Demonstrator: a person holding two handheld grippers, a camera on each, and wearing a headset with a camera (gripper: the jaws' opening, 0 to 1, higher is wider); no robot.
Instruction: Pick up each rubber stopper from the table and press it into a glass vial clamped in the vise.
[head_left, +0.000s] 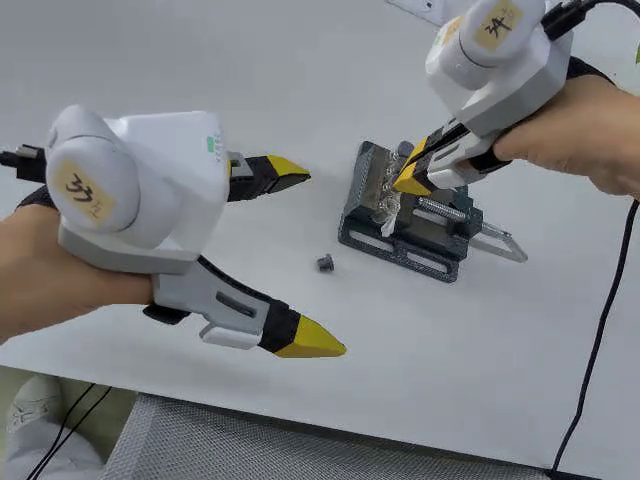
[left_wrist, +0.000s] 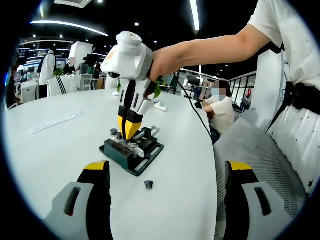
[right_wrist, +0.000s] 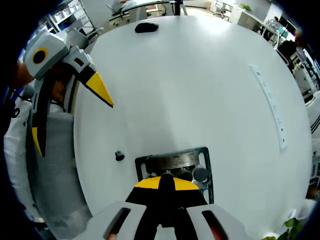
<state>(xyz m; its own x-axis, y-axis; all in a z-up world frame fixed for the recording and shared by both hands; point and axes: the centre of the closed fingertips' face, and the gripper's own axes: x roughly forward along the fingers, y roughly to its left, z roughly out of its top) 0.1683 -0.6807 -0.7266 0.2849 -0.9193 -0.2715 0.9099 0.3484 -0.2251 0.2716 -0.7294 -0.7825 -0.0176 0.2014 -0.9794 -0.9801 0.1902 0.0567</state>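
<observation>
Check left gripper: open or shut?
Open. The left gripper shows both yellow-tipped jaws wide apart in its own view, gripping nothing; the rubber stopper lies free on the table near their tips.

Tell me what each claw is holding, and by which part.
Left claw: open, nothing held. Right claw: jaws closed over the vise; whether anything sits between its tips cannot be told.

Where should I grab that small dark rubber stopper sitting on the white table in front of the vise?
Probably best: grip the small dark rubber stopper across its round sides, coming down from above. It sits alone on the bare white table, apart from the dark metal vise, so open jaws can straddle it. The left gripper is open and nearest. Which end faces up is too small to tell.
</observation>
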